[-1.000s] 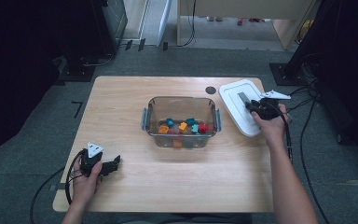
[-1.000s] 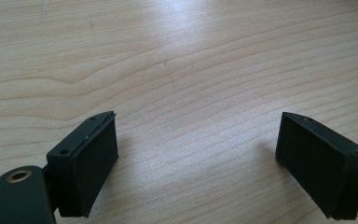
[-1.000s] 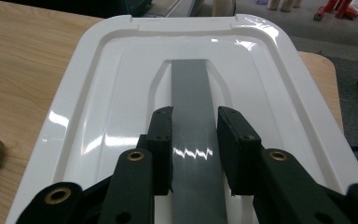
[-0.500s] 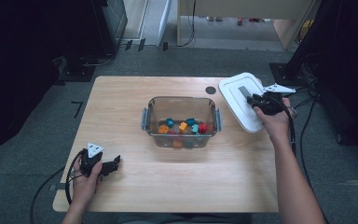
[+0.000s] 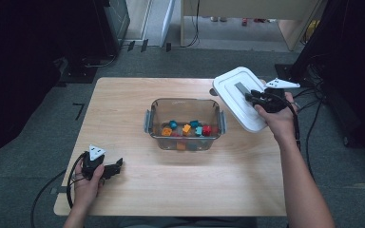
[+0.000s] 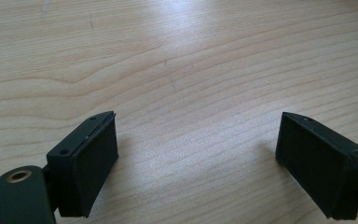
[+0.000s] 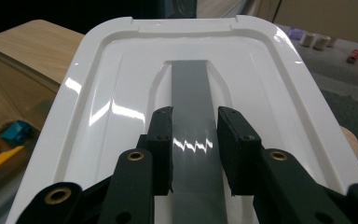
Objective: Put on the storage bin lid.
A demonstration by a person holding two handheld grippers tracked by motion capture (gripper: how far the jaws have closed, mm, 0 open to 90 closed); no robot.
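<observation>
A white lid (image 5: 235,90) with a grey handle strip (image 7: 189,88) hangs tilted above the table's right edge. My right gripper (image 5: 253,97) is shut on that strip; in the right gripper view the lid (image 7: 121,93) spreads ahead of the gripper (image 7: 194,135), whose jaws press on both sides of the strip. A clear plastic box (image 5: 184,100) stands mid-table with several coloured blocks (image 5: 187,129) inside, to the left of the lid. At the near left my left gripper (image 5: 119,165) rests on the wooden table (image 5: 195,180). It stands open (image 6: 198,163) with only bare wood (image 6: 182,60) between its jaws.
The open box has grey side latches (image 5: 147,121). Its blocks (image 7: 16,130) show below the lid's left edge in the right gripper view. Cables trail on the grey floor (image 5: 342,156) to the right, and dark equipment (image 5: 100,28) stands behind the table.
My right gripper has risen with the white lid, lifting it off the table at the right and tilting it. The left gripper has stayed put.
</observation>
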